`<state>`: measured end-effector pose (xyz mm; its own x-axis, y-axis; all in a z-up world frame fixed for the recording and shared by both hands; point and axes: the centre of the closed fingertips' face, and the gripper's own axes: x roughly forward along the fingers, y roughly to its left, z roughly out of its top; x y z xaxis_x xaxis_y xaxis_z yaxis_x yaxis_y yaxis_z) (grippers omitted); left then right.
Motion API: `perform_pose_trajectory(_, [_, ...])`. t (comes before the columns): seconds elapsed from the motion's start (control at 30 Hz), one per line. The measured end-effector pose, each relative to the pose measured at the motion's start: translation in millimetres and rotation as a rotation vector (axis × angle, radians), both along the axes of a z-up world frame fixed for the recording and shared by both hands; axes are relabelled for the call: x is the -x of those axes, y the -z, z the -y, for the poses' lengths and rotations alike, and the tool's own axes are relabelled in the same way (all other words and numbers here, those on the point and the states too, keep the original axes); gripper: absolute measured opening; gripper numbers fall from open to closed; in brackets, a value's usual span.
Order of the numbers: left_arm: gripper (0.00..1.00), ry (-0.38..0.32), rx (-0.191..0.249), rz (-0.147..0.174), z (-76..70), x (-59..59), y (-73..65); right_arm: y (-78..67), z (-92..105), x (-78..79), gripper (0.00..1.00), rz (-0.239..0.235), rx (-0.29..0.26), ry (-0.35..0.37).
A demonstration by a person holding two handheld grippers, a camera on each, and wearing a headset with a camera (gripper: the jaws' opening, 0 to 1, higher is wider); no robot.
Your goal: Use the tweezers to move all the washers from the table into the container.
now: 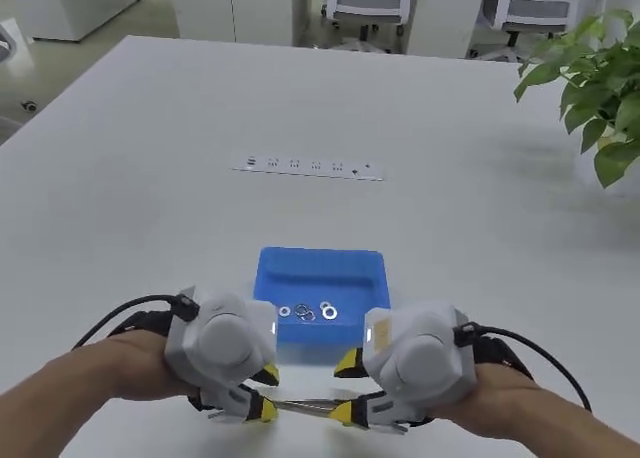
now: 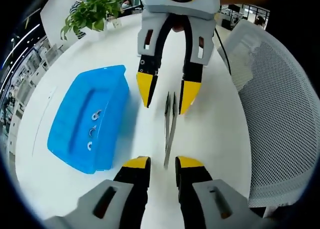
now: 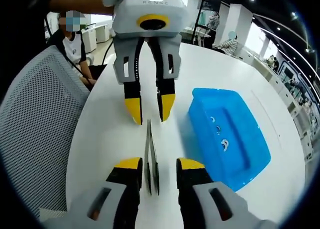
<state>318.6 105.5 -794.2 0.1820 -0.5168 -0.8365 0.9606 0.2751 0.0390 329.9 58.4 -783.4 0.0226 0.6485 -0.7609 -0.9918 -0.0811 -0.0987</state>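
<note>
Blue container (image 1: pixel 320 268) sits on the white worktop (image 1: pixel 150 178) in the head view, directly ahead of both grippers. Several washers (image 1: pixel 310 310) lie on its floor, towards the near wall. The left gripper (image 1: pixel 264 392) and right gripper (image 1: pixel 346 386) face each other tip to tip. The tweezers (image 1: pixel 300 406) lie on the worktop between them, in line with both tools.

Left gripper view: the left gripper (image 2: pixel 163 164) has its jaws apart, one on each side of the end of the tweezers (image 2: pixel 170 129) where the two arms meet. No jaw presses on the metal. The right gripper (image 2: pixel 167 94) enters from the top with jaws likewise spread over the far end. The container (image 2: pixel 70 124) stands just beside the tool with the washers (image 2: pixel 92 131) inside.

Right gripper view: the right gripper (image 3: pixel 159 164) straddles the end of the tweezers (image 3: pixel 151 159) where the arms stand apart, jaws parted and clamped on nothing. The left gripper (image 3: pixel 150 108) faces it. The container (image 3: pixel 242 124) holds the washers (image 3: pixel 220 134).

Assessment: the head-on straddle suits either gripper closing on the flat, thin tool. Since the washers that can be seen already rest in the container, the transfer appears largely done
</note>
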Motion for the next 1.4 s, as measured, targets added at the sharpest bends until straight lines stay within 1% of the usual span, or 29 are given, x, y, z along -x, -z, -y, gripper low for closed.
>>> perform_pose_trajectory(0.07, [0.27, -0.019, 0.018, 0.0, -1.2, -0.5, -3.0, -3.2, 2.6, -1.5, 0.29, 0.001, -0.012, 0.019])
perform_pose_trajectory(0.13, [0.29, -0.054, 0.048, 0.004, -1.5, -2.3, -7.9, -6.0, 5.3, -3.3, 0.31, -0.008, -0.03, 0.054])
perform_pose_trajectory(0.17, [0.3, -0.078, 0.072, 0.009, -1.3, -4.1, -11.6, -7.4, 6.5, -4.1, 0.32, -0.011, -0.038, 0.068])
perform_pose_trajectory(0.23, [0.33, -0.108, 0.099, 0.012, -2.4, -6.0, -16.2, -11.3, 11.1, -8.0, 0.33, -0.012, -0.057, 0.106])
perform_pose_trajectory(0.27, [0.34, -0.111, 0.101, 0.012, -3.2, -6.2, -16.9, -15.2, 13.3, -11.2, 0.34, -0.013, -0.08, 0.139])
perform_pose_trajectory(0.33, [0.36, -0.141, 0.133, 0.016, -4.0, -7.9, -21.8, -19.7, 18.7, -16.0, 0.36, -0.025, -0.108, 0.194])
perform_pose_trajectory(0.37, [0.37, -0.163, 0.154, 0.017, -4.7, -8.9, -24.7, -21.6, 21.4, -17.6, 0.36, -0.025, -0.113, 0.208])
perform_pose_trajectory(0.43, [0.38, -0.185, 0.178, 0.024, -4.8, -9.8, -30.1, -24.3, 26.6, -20.8, 0.39, -0.025, -0.127, 0.236])
perform_pose_trajectory(0.47, [0.4, -0.202, 0.192, 0.031, -6.3, -10.8, -32.6, -25.4, 29.4, -21.9, 0.41, -0.029, -0.134, 0.253])
perform_pose_trajectory(0.57, [0.43, -0.231, 0.224, 0.045, -8.9, -11.3, -37.7, -30.5, 40.1, -26.2, 0.43, -0.02, -0.157, 0.294])
perform_pose_trajectory(0.6, [0.45, -0.245, 0.238, 0.05, -10.0, -11.3, -39.9, -33.8, 43.3, -28.1, 0.44, -0.02, -0.175, 0.319])
perform_pose_trajectory(0.7, [0.48, -0.285, 0.277, 0.068, -13.6, -12.0, -45.8, -40.4, 50.8, -30.3, 0.48, -0.015, -0.203, 0.351])
perform_pose_trajectory(0.77, [0.51, -0.313, 0.318, 0.08, -14.8, -12.0, -51.9, -46.3, 54.8, -31.0, 0.52, -0.008, -0.228, 0.366])
perform_pose_trajectory(0.83, [0.54, -0.335, 0.346, 0.091, -16.7, -12.1, -56.5, -49.2, 59.2, -32.3, 0.54, -0.001, -0.235, 0.379])
perform_pose_trajectory(0.87, [0.56, -0.349, 0.366, 0.102, -17.9, -12.0, -60.2, -52.1, 62.3, -34.1, 0.55, 0.009, -0.245, 0.391])
perform_pose_trajectory(0.93, [0.59, -0.371, 0.39, 0.119, -20.1, -12.3, -65.2, -57.1, 67.1, -36.6, 0.6, 0.008, -0.266, 0.426])
perform_pose_trajectory(1.03, [0.65, -0.418, 0.431, 0.15, -25.2, -12.7, -73.9, -64.4, 73.2, -38.3, 0.66, 0.025, -0.295, 0.458])
perform_pose_trajectory(1.07, [0.67, -0.432, 0.439, 0.159, -26.3, -12.7, -75.8, -66.9, 75.3, -38.1, 0.68, 0.028, -0.307, 0.467])
perform_pose_trajectory(1.1, [0.69, -0.439, 0.447, 0.17, -27.6, -11.5, -78.3, -66.9, 77.6, -38.2, 0.7, 0.031, -0.308, 0.472])
perform_pose_trajectory(1.2, [0.75, -0.458, 0.464, 0.182, -28.7, -8.3, -82.6, -69.3, 82.5, -36.4, 0.77, 0.039, -0.32, 0.481])
perform_pose_trajectory(1.27, [0.79, -0.473, 0.477, 0.199, -28.6, -6.4, -87.0, -71.0, 85.8, -36.4, 0.81, 0.042, -0.336, 0.491])
perform_pose_trajectory(1.33, [0.84, -0.493, 0.487, 0.217, -29.6, -5.9, -90.0, -75.0, 86.6, -35.9, 0.83, 0.053, -0.368, 0.487])
perform_pose_trajectory(1.4, [0.89, -0.502, 0.487, 0.229, -30.9, -5.9, -90.6, -74.6, 90.2, -34.9, 0.85, 0.048, -0.371, 0.496])
